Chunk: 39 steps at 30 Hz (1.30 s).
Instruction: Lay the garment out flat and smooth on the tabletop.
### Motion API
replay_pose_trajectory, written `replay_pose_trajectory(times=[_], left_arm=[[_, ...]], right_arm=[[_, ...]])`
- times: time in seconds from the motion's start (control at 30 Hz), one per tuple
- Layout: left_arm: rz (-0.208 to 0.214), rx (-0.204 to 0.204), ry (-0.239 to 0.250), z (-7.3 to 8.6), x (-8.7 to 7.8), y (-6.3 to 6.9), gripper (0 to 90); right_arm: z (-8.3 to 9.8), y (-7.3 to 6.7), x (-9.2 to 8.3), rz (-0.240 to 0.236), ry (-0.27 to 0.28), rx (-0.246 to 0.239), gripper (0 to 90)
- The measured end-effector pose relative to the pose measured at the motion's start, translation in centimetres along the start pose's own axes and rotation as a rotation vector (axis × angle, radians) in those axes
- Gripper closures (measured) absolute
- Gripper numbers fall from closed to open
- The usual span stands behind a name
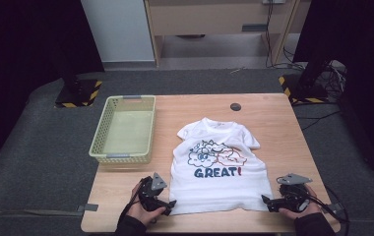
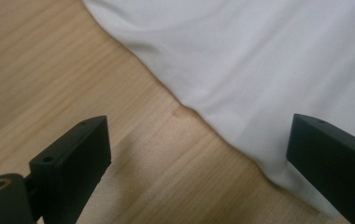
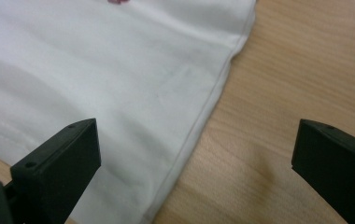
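The white T-shirt (image 1: 218, 167) lies flat, print up, on the wooden counter (image 1: 273, 123), hem toward the person. The left hand-held gripper (image 1: 168, 205) sits at the shirt's near left corner, jaws wide apart, one jaw over the hem edge and the other over bare wood. The right hand-held gripper (image 1: 265, 201) is at the near right corner, jaws spread across the side seam. A green basket (image 1: 124, 129) stands left of the shirt.

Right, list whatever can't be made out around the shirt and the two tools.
- T-shirt: neck label too small to read, high view.
- T-shirt's near left corner: covered by a jaw of the left tool, left gripper view.
- Basket: floor blurred, high view; contents uncertain.
- Right tool: jaw bases cut off by the bottom edge.
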State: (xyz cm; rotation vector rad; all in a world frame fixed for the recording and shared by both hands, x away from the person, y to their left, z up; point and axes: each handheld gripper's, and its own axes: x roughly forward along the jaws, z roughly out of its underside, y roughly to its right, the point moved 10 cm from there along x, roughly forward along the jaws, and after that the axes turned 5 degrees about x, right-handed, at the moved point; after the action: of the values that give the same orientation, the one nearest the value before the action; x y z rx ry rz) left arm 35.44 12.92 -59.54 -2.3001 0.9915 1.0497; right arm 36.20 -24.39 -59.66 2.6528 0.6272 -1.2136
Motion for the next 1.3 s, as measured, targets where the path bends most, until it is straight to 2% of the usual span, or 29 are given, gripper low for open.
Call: replay_pose_trajectory(times=[0.1, 0.23, 0.63, 0.9, 0.93, 1.03, 1.17, 1.3], left_arm=[[-0.028, -0.029, 0.046, -0.6, -0.4, -0.6, 6.4], [-0.045, -0.05, 0.081, -1.1, -0.6, -1.1, 6.4], [-0.063, -0.076, 0.158, -3.3, -0.1, -2.2, 6.3], [-0.06, -0.109, 0.184, -4.3, 0.3, -3.1, 6.3], [-0.058, -0.116, 0.186, -4.4, 0.3, -3.2, 6.3], [-0.063, -0.129, 0.197, -4.8, 0.4, -3.6, 6.3], [-0.068, -0.141, 0.217, -5.3, 0.3, -4.1, 6.3], [-0.071, -0.157, 0.236, -6.1, 0.1, -4.6, 6.3]], right_arm=[[-0.6, -0.2, 0.0, -0.004, 0.026, -0.006, 1.7], [-1.1, -0.6, 0.2, -0.019, 0.045, -0.005, 1.9], [-2.6, -1.1, 1.4, -0.066, 0.084, 0.05, 2.9], [-3.2, -1.5, 2.1, -0.102, 0.102, 0.069, 3.7], [-3.3, -1.5, 2.2, -0.102, 0.101, 0.067, 3.6], [-3.6, -1.8, 2.7, -0.08, 0.087, 0.02, 3.8], [-3.8, -2.6, 3.2, -0.111, 0.082, 0.025, 3.7], [-3.7, -2.7, 3.4, -0.111, 0.076, 0.026, 3.8]])
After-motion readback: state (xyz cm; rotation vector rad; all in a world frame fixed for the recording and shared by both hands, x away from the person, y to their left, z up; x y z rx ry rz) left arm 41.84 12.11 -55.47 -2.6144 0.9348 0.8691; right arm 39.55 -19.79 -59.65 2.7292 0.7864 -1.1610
